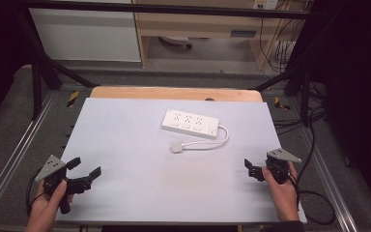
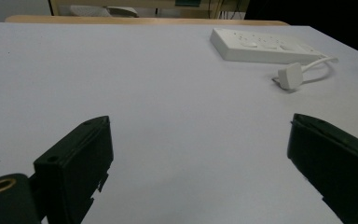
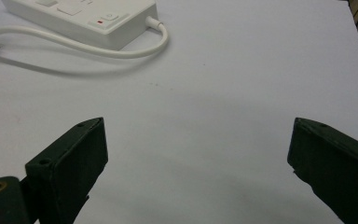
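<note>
Pale table (image 1: 125,193), white power strip (image 1: 192,123) (plug prongs unclear) — both grippers' fingers apart, empty.

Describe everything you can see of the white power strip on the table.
The power strip is a flat white block, plastic by its look, lying face up on the pale grey table, a little right of centre toward the far edge. Its top carries a row of socket groups and, at the right end, a switch with a small red mark. A white cable leaves that end, loops toward the person and ends in a white plug lying loose on the table. Neither gripper touches it.
</note>
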The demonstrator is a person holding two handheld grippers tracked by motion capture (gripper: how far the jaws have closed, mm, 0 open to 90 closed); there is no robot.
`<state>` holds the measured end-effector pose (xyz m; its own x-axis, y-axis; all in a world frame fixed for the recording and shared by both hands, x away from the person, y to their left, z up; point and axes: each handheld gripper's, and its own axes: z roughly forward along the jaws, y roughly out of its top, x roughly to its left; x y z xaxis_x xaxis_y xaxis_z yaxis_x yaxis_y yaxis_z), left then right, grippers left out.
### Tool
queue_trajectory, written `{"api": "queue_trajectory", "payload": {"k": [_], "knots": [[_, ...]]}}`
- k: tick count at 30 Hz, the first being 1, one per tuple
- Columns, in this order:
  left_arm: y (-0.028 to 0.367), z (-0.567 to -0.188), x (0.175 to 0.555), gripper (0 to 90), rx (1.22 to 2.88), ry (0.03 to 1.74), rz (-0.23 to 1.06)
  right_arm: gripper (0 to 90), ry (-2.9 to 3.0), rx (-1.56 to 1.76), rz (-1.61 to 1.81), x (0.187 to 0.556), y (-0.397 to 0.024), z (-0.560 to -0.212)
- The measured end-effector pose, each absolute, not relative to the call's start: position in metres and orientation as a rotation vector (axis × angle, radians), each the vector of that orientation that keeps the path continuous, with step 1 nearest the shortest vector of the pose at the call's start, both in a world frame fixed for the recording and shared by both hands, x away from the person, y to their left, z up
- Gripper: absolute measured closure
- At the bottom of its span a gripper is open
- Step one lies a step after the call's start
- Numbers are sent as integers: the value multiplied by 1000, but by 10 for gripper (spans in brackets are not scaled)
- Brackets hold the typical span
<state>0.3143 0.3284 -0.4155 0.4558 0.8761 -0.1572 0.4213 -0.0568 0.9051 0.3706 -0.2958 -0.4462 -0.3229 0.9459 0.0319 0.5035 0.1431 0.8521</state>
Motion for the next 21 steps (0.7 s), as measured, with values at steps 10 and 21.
{"api": "queue_trajectory", "payload": {"k": [10,21], "knots": [[327,-415,315,66,1683,1122,554,47,1899,1369,1096,370,-297,-445],[326,-415,314,66,1685,1120,552,46,1877,1346,1127,368,-296,-440]]}}
